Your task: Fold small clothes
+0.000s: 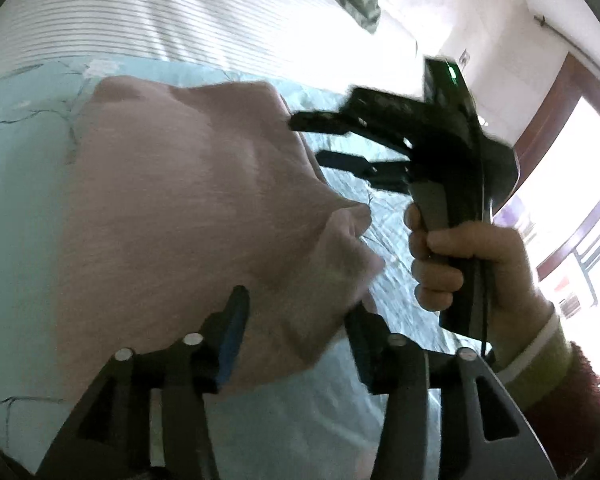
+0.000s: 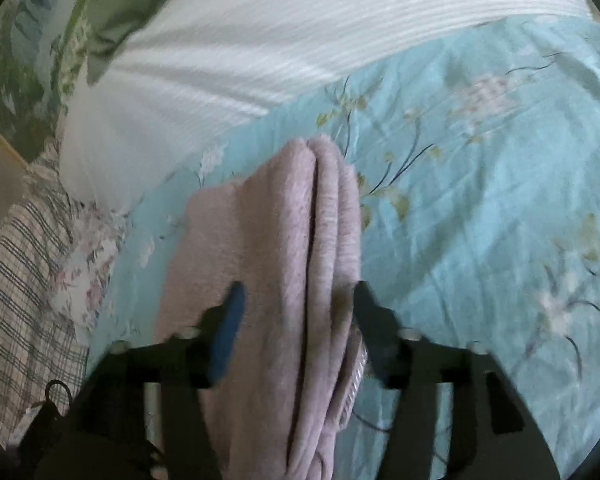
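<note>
A pink fleecy garment [image 1: 172,208] lies on the light blue floral bedsheet [image 1: 16,128]. My left gripper [image 1: 296,304] is open, its fingers either side of the garment's near corner. In the left wrist view my right gripper [image 1: 312,140] is open at the garment's far right edge, held by a hand [image 1: 468,264]. In the right wrist view the garment [image 2: 284,240] lies in long folds running between the open fingers of my right gripper [image 2: 300,300], over the bedsheet [image 2: 480,200].
A white ribbed blanket [image 1: 148,12] [image 2: 260,40] lies beyond the sheet. A green floral pillow [image 2: 60,40] and a plaid cloth [image 2: 24,280] are at the left in the right wrist view. A bright window with a wooden frame [image 1: 572,152] is at the right.
</note>
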{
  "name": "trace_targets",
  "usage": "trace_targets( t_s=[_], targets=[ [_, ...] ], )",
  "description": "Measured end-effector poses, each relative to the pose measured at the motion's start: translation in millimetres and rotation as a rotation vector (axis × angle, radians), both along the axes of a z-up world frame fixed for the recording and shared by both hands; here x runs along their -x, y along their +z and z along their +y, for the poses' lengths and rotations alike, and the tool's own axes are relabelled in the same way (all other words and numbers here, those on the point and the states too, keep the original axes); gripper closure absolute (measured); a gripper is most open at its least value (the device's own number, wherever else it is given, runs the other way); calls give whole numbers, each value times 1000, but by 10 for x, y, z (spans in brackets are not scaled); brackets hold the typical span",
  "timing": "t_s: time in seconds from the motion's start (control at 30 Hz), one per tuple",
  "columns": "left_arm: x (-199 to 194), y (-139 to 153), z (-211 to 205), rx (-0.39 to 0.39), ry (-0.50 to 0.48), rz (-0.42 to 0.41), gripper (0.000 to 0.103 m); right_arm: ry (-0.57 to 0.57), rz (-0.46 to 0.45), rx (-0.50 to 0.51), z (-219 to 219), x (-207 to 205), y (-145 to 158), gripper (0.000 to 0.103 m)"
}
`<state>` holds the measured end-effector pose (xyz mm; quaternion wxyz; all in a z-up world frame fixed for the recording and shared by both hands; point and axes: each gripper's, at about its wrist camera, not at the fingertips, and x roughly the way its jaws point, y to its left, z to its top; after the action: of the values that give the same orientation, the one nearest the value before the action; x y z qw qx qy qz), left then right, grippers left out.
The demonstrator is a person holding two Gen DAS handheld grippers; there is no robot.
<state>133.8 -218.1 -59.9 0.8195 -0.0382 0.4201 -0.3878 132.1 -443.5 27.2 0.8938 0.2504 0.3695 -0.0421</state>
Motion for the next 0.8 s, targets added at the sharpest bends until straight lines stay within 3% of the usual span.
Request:
trace_targets(
  t_s=[0.03,0.2,0.33,0.53,0.67,0.7,0.73,0.8],
  targets=[
    [2,35,78,5,7,2,41,-3,-10,-8,-10,46,10,39],
    [-138,163,512,46,94,36,30,-28,-4,-91,-70,222,-71,38],
    [-459,140,757,51,180,65,28,-28,10,-123,-42,295,-163,34],
    [-1037,-204,762,28,196,207,27,17,42,-144,4,220,-269,33],
    [-1356,-420,661,49,149,306,27,61,76,-178,-12,70,-395,33],
    [-1410,-436,643,62,144,305,30,72,84,-172,-5,32,-424,33],
    [-1455,-455,642,73,142,309,40,82,84,-168,5,5,-434,33],
    [-1516,-491,664,105,129,329,53,99,87,-161,49,-56,-447,44]
  ],
)
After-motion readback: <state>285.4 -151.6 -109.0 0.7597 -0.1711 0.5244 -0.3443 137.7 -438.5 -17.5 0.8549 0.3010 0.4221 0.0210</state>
